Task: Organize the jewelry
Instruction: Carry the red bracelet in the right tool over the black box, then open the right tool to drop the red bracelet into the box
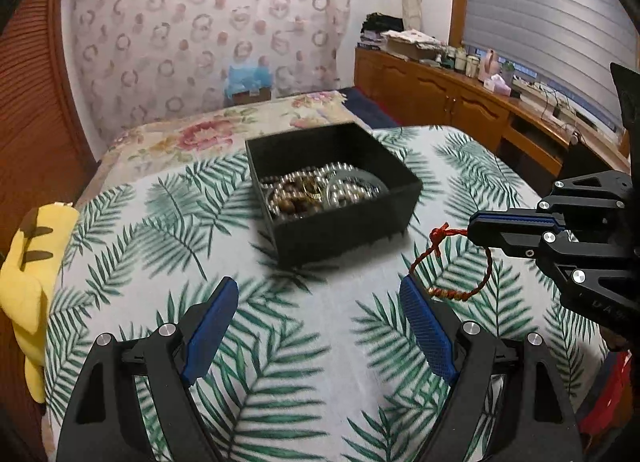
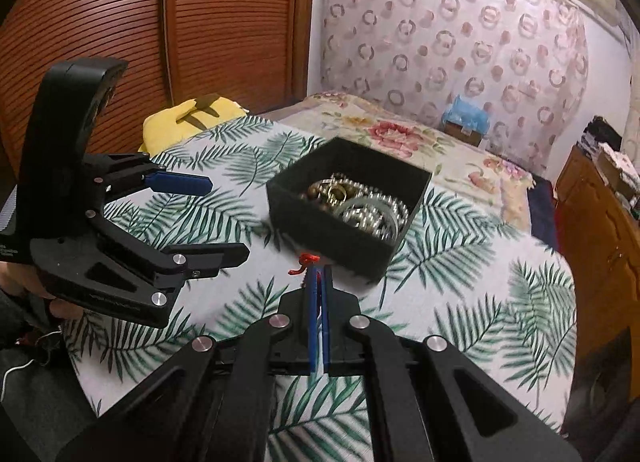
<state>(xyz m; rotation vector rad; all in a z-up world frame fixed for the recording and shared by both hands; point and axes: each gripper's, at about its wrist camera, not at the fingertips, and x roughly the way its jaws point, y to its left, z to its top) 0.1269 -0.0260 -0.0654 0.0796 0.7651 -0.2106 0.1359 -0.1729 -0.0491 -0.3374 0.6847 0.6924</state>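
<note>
Right tool (image 2: pixel 319 274) is pinching a red braided cord bracelet (image 1: pixel 452 266), dangling it clear for transfer into the black square jewelry box (image 1: pixel 332 182); left tool (image 1: pixel 320 326) is waiting, spread.

Both the left gripper (image 1: pixel 319 320) and the right gripper (image 2: pixel 319 274) are matte black angular linkages with round silver screw heads, triangular cutouts, and blue ridged pads (image 1: pixel 426 328) lining the fingers.

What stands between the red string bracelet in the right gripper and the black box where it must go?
Nothing visible does. The right gripper holds the red string bracelet just in front of the black box, whose top is open, with only leaf-print cloth between them.
</note>
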